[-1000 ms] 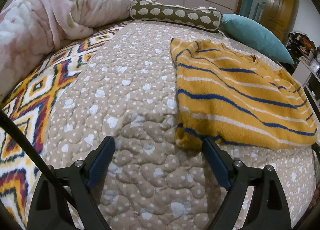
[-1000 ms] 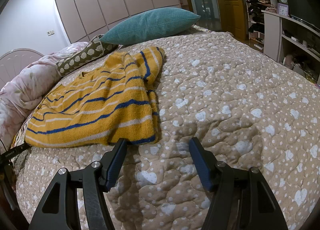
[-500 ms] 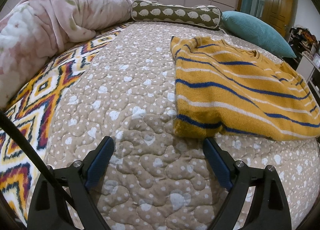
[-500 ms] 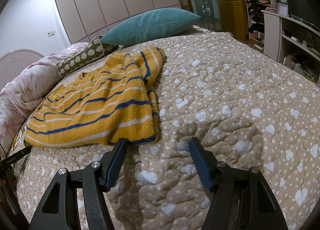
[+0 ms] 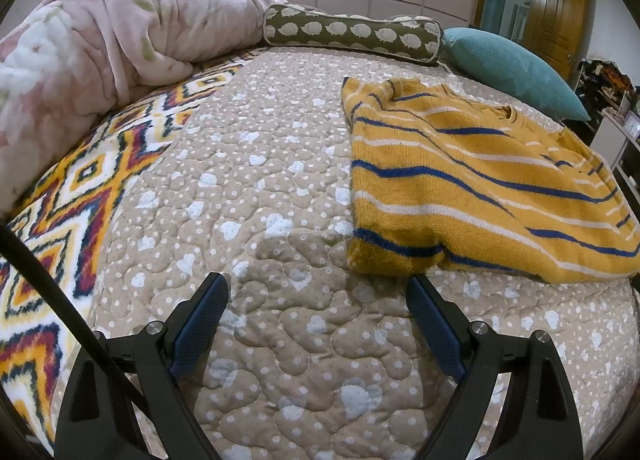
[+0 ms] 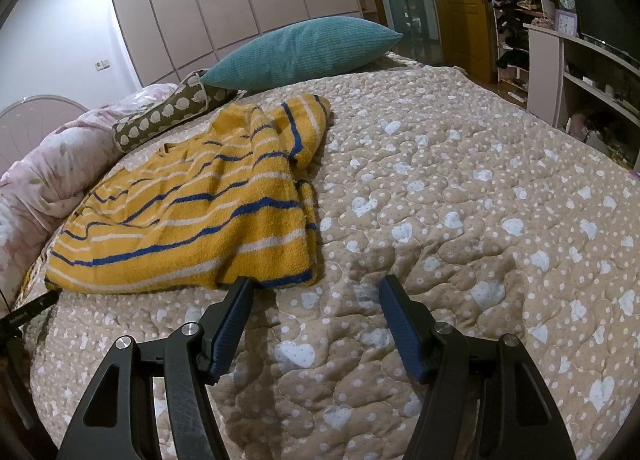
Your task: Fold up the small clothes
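Note:
A yellow knit sweater (image 5: 472, 180) with blue and white stripes lies flat on the beige quilted bed (image 5: 280, 188); it also shows in the right wrist view (image 6: 200, 204), with a sleeve folded over its far right side. My left gripper (image 5: 318, 292) is open and empty, just short of the sweater's near left corner. My right gripper (image 6: 316, 296) is open and empty, its left finger (image 6: 236, 308) at the sweater's near right hem.
A pink floral duvet (image 5: 100, 40) is heaped at the left, over a zigzag-patterned blanket (image 5: 60, 200). A brown bolster (image 5: 352, 32) and a teal pillow (image 6: 304, 48) lie at the bed's head. Shelves (image 6: 580, 72) stand at the right.
My left gripper has drawn back a little from the sweater's near left corner. My right gripper has hardly moved.

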`<state>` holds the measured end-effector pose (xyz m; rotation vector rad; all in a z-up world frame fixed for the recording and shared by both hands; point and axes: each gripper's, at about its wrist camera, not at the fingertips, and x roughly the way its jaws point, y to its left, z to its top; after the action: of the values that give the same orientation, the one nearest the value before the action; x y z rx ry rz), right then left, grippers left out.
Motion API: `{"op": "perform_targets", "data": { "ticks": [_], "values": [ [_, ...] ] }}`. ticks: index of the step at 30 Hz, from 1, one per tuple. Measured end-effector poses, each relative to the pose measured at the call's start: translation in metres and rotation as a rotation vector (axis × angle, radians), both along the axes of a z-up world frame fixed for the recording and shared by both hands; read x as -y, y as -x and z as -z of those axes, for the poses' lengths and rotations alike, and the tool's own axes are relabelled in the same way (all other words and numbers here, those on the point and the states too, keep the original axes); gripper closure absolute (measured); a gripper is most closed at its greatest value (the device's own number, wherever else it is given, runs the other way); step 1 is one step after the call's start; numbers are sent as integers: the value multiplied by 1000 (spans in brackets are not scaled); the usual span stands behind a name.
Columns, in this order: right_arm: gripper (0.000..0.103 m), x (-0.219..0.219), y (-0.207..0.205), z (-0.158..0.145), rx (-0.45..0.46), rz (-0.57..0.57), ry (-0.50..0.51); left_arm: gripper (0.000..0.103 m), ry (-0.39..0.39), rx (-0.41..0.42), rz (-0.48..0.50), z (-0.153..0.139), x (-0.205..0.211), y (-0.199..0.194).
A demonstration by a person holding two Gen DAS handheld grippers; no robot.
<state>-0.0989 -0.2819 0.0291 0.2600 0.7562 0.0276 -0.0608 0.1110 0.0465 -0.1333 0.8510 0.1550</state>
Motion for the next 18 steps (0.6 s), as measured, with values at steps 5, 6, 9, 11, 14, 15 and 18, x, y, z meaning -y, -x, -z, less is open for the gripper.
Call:
{"op": "perform_targets", "data": {
  "ticks": [5,6,9,11,14,15,18],
  "values": [
    [33,-1,-1,1,-2,1,16,13,9,8,0,0,-1,1],
    [33,-1,-2,1,-5,1,21,13,9,9,-1,0,-1,1],
    [31,-5,-5,1,-18,-7,41,13,9,10,-1,0,-1,1],
    [26,-11,-10,0,-50,-36,76,13,12,14,-1,0,0,3],
    [24,-21,-14,-4,-99,-41,140,13,26,25,0,-1,-3,4],
    [24,-21,-13,-6,-110,-31,126,13,31,28,1,-1,-3,4],
    [24,-13,-6,-12,-106,-19,-24,12,48,40,4,-2,-4,6]
  ]
}}
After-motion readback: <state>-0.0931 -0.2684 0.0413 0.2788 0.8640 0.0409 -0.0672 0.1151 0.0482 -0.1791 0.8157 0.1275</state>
